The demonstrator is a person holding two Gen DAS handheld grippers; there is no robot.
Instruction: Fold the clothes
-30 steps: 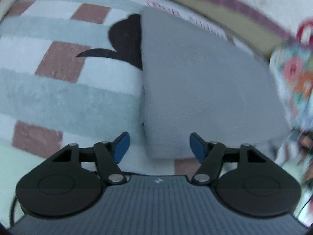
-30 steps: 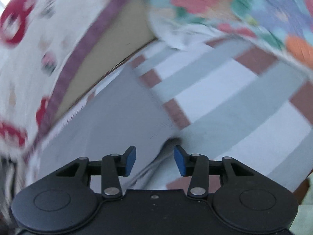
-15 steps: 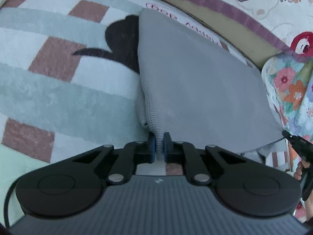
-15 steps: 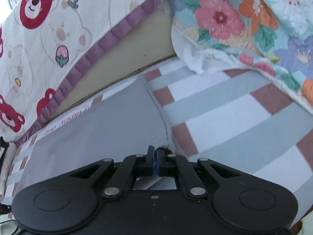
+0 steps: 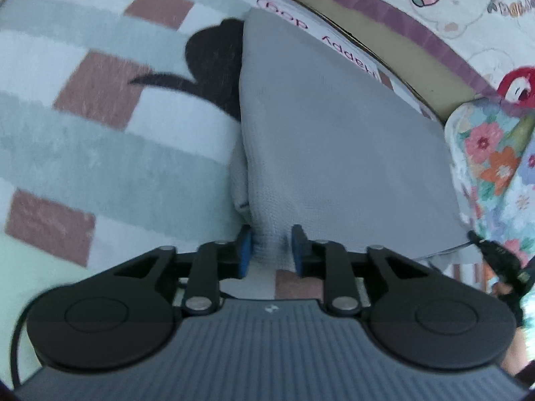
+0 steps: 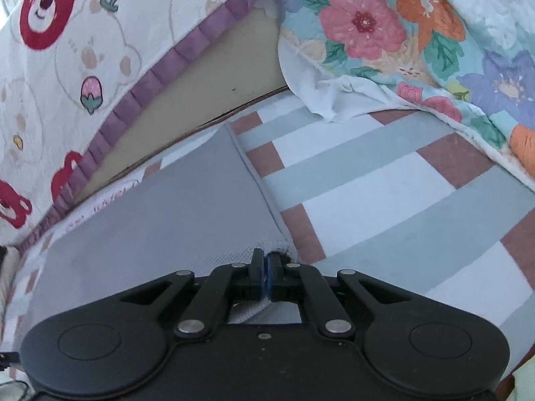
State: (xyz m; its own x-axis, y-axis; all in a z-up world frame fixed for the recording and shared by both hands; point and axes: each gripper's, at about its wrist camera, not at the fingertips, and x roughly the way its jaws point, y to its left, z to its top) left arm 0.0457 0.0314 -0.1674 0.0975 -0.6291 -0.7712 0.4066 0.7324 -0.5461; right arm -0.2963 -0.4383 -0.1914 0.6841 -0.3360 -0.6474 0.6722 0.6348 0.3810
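Observation:
A grey knit garment (image 5: 334, 140) lies folded flat on a checked rug (image 5: 83, 153). In the left wrist view its near left corner bunches up between the blue pads (image 5: 245, 247) of my left gripper (image 5: 271, 249). The jaws are opening and stand a little apart, with the cloth still between them. In the right wrist view my right gripper (image 6: 266, 275) is shut on the garment's (image 6: 160, 220) near right corner, and the hem curls under the fingers. The right gripper's black tip (image 5: 474, 235) also shows at the garment's right corner in the left wrist view.
A bed edge with a bear-print quilt and purple trim (image 6: 140, 93) runs along the far side of the garment. A floral quilt (image 6: 418, 40) hangs down onto the rug (image 6: 384, 180) at the right. A black shape (image 5: 214, 56) is printed on the rug left of the garment.
Both grippers closed on the garment's near corners. Since half a second ago the left jaws have parted again around the bunched cloth; the right stays shut.

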